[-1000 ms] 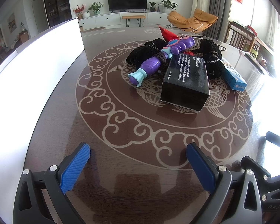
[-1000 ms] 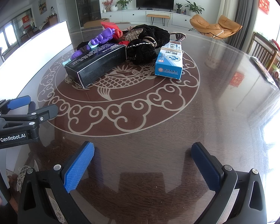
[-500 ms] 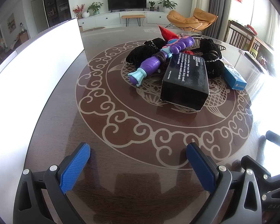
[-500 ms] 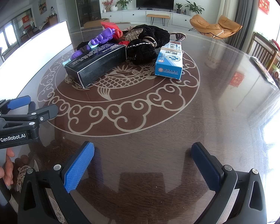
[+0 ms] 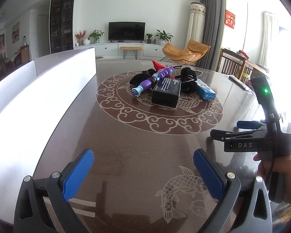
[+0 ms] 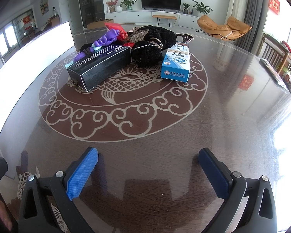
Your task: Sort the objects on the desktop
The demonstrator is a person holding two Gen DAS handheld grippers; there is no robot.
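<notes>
A pile of objects lies at the table's middle: a black box [image 5: 166, 92] [image 6: 101, 66], a purple toy [image 5: 152, 79] [image 6: 104, 39], black fabric with a chain [image 5: 187, 78] [image 6: 153, 44], a blue and white box [image 5: 205, 91] [image 6: 176, 63] and a red item [image 5: 158, 65] [image 6: 116, 28]. My left gripper [image 5: 143, 171] is open and empty, far short of the pile. My right gripper [image 6: 148, 169] is open and empty, nearer the pile. It also shows in the left wrist view [image 5: 248, 134], held in a hand at the right.
A long white box wall [image 5: 38, 89] [image 6: 29, 58] runs along the table's left side. The dark round table [image 5: 126, 145] has a scroll pattern. Chairs [image 5: 234, 66] stand at the far right. A dark flat item [image 6: 275, 71] lies near the right edge.
My left gripper has pulled back and risen, so the pile looks farther and the right gripper is in its view. My right gripper has moved forward toward the pile.
</notes>
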